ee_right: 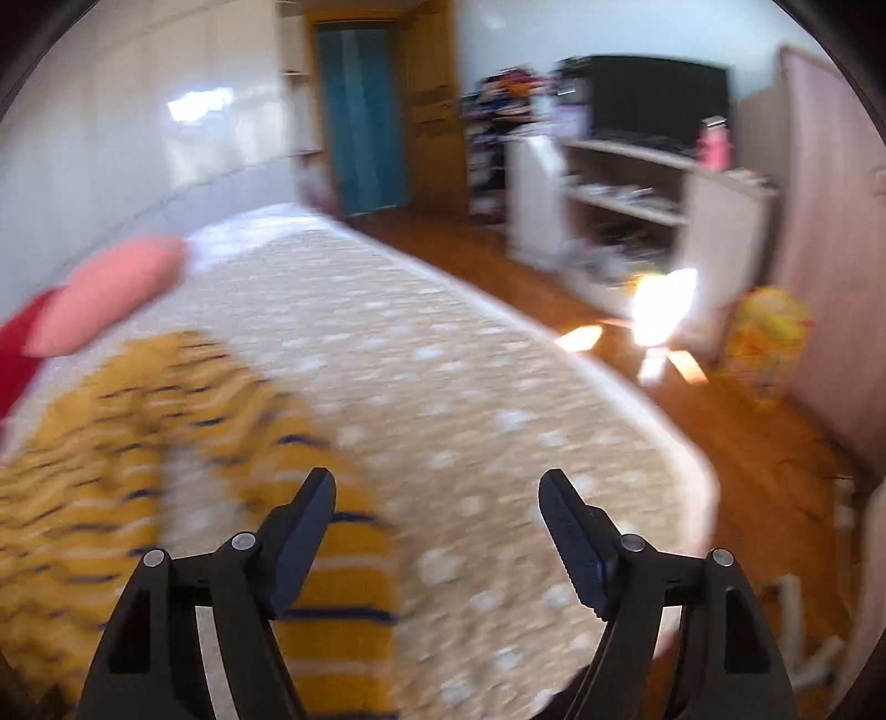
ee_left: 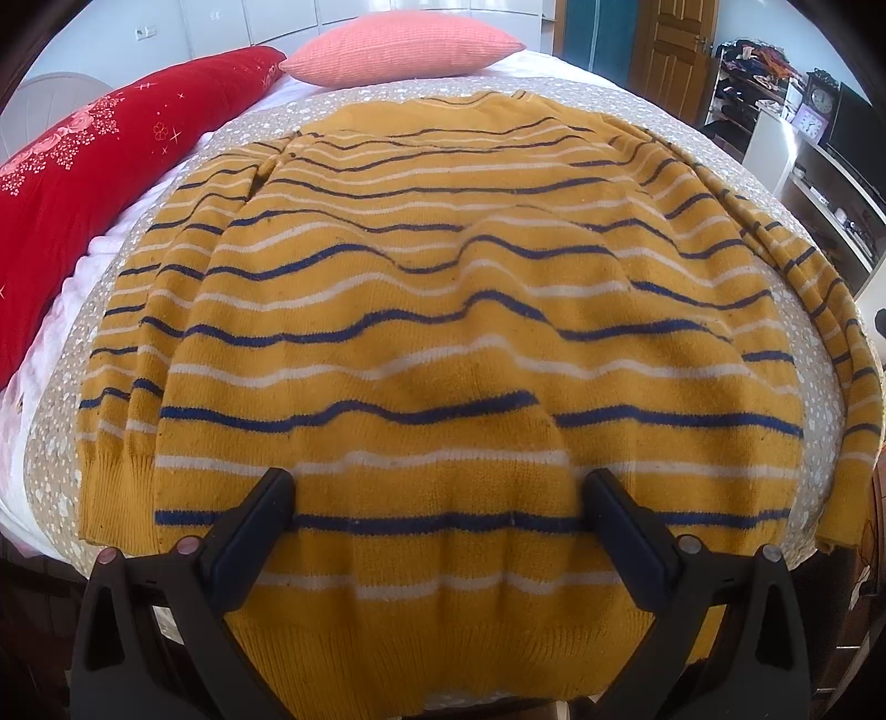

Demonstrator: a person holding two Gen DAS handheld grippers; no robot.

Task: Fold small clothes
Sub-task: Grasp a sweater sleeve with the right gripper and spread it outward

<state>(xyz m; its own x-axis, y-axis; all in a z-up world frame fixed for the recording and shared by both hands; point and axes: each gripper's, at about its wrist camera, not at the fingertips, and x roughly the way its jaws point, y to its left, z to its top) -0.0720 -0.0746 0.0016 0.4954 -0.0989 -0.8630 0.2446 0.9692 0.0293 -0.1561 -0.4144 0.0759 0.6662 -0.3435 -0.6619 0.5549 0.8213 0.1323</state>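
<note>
Mustard-yellow knit with navy and white stripes fills the left wrist view: a sweater (ee_left: 443,310) lies spread flat across a bed (ee_left: 66,471), hem toward the camera, neckline toward the far end. One sleeve lies alongside the body on the left; the other trails down the right edge of the bed. No brand, label or legible writing shows on the garment or anywhere in the room.

The left gripper (ee_left: 440,498) hovers low over the hem, its black fingers (ee_left: 260,526) spread wide apart and holding nothing. The right gripper (ee_right: 437,498) is likewise agape, fingers well separated and empty, poised above the bedcover just right of a striped sleeve; this view is blurred.

The bed wears a beige cover dotted with white. At its head rest a pink pillow (ee_left: 404,47) and, beside it, a red pillow (ee_left: 99,183) with a floral print. White panelled cupboards line the wall behind them. A wooden door (ee_left: 673,61) and a teal curtain (ee_right: 365,122) stand beyond the bed. Across a wooden floor (ee_right: 736,437), a white shelf unit (ee_right: 626,205) carries a dark television (ee_right: 659,97) and a pink bottle (ee_right: 715,145); two clocks (ee_left: 818,111) sit near the screen in the left view. A yellow bag (ee_right: 767,338) stands on the floor.
</note>
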